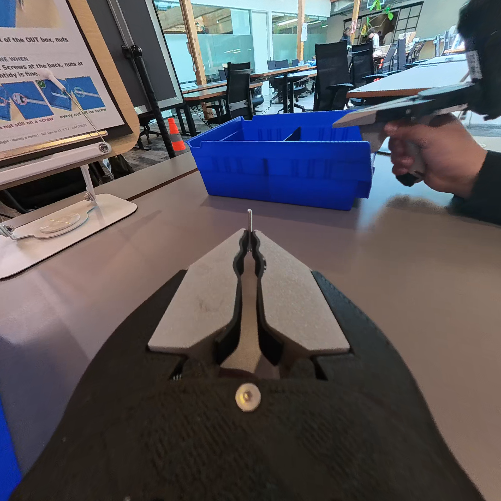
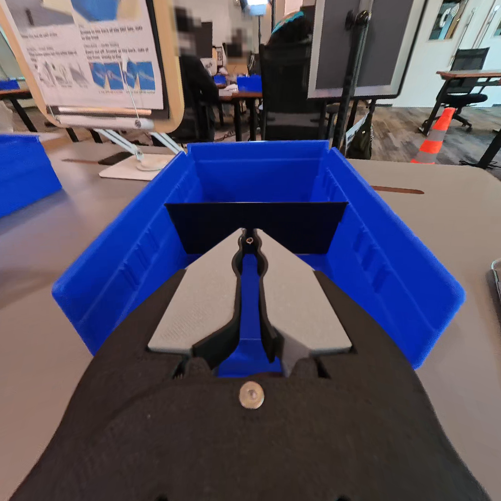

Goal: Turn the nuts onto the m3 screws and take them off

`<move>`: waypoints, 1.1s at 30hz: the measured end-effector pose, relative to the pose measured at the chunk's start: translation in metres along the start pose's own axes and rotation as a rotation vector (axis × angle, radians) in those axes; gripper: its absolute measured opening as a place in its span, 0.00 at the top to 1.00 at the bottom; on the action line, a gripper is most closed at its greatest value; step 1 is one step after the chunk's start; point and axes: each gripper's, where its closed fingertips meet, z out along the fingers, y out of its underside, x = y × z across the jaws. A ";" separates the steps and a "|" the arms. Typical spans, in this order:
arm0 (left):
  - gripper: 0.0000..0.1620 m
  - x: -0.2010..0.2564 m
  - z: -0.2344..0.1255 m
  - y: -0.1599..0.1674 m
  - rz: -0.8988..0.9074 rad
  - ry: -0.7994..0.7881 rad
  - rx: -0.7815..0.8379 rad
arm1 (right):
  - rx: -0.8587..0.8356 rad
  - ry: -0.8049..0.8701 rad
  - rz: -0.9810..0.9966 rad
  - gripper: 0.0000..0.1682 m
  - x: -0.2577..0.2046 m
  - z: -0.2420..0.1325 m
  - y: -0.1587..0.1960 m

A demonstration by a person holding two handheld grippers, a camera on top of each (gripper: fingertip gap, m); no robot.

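My left gripper (image 1: 249,233) is shut on a thin silver screw (image 1: 249,221) that sticks out forward past its tips, above the grey table (image 1: 352,271). My right gripper (image 2: 249,232) is shut on a small metal nut (image 2: 249,240) held near its tips. It hovers over the near compartment of a blue bin (image 2: 122,271), in front of the bin's dark divider (image 2: 254,219). The same bin (image 1: 282,168) shows ahead in the left wrist view, with the right gripper (image 1: 352,119) and the hand holding it (image 1: 433,160) above the bin's right end.
An instruction board on a white stand (image 1: 62,217) is at the left of the table; it also shows in the right wrist view (image 2: 89,54). A second blue bin (image 2: 24,173) sits at far left. An orange cone (image 2: 433,138) stands on the floor beyond. My hands' fingertips stand some 30 cm from each other.
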 end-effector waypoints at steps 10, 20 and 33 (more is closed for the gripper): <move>1.00 -0.001 0.000 0.000 -0.006 -0.001 -0.001 | -0.079 -0.008 -0.088 0.98 -0.011 0.009 0.013; 1.00 0.000 0.001 0.001 -0.010 0.004 -0.008 | -0.042 -0.021 -0.094 0.98 -0.012 0.001 0.006; 1.00 0.000 0.001 0.001 -0.018 0.008 -0.004 | 0.049 -0.021 -0.065 0.94 -0.012 -0.011 -0.009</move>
